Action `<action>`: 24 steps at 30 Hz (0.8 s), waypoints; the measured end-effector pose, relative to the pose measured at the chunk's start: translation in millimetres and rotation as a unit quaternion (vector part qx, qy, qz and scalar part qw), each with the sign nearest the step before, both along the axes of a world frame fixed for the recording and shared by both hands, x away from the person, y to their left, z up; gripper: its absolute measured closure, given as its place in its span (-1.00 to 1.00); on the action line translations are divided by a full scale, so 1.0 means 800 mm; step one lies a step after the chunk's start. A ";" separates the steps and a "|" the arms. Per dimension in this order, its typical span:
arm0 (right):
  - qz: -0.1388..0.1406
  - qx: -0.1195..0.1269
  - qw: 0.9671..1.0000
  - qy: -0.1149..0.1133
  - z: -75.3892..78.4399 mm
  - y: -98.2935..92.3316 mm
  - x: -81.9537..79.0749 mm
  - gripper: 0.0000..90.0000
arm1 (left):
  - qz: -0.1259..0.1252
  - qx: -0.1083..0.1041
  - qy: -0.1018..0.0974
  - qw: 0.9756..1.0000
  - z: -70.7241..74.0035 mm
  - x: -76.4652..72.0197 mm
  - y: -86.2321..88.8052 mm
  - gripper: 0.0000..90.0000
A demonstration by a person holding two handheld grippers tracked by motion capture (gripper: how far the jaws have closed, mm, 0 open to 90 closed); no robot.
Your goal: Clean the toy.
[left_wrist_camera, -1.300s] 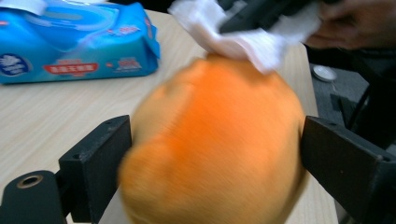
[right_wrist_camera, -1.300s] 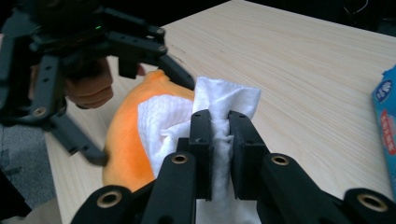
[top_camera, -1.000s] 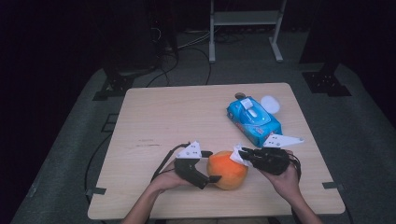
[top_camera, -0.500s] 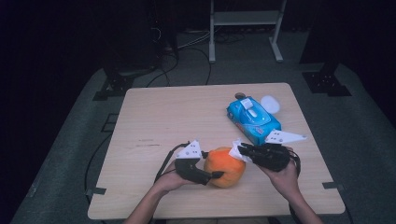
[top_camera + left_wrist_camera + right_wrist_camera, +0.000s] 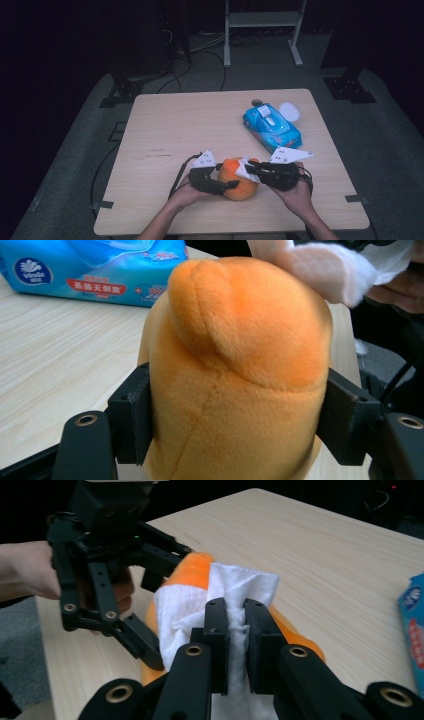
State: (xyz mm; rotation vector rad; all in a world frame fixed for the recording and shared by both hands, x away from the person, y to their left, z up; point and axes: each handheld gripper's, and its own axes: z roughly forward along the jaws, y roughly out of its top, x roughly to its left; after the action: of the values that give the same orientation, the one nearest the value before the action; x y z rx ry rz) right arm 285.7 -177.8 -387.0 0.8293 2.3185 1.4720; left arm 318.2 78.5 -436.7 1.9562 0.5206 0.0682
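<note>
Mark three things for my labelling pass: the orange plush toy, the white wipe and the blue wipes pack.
orange plush toy [image 5: 240,375]: left gripper view, front of its body.
white wipe [image 5: 235,592]: right gripper view, flat upper part above the jaws.
blue wipes pack [image 5: 272,127]: high view, top face.

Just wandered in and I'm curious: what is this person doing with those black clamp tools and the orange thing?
A person is wiping an orange plush toy at the table's near edge. The left gripper, whose jaws have just been closing, clamps the toy on both sides. The right gripper pinches a white wipe against the toy's top. A blue wipes pack lies behind.
</note>
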 end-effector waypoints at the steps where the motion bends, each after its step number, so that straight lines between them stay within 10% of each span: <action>1: -0.006 0.001 1.000 0.003 -0.002 -0.004 0.003 0.79 | 0.005 0.000 0.001 1.000 0.000 0.000 0.000 -0.38; 9: -0.028 0.014 0.999 0.018 -0.013 -0.017 0.008 0.79 | 0.040 -0.030 0.036 0.998 -0.005 0.007 0.001 -0.40; 14: 0.021 0.001 1.000 -0.007 -0.007 0.007 -0.007 0.79 | 0.040 -0.026 0.035 0.998 -0.004 0.007 0.003 -0.41; 24: -0.034 0.017 0.999 0.026 -0.024 -0.030 0.018 0.78 | 0.002 -0.014 0.008 1.000 -0.003 -0.001 0.000 -0.46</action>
State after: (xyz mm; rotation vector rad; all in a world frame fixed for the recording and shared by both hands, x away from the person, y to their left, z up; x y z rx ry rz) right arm 300.2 -202.0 -406.4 0.9567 2.2855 1.4812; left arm 317.3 78.3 -439.3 1.9303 0.5346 0.0476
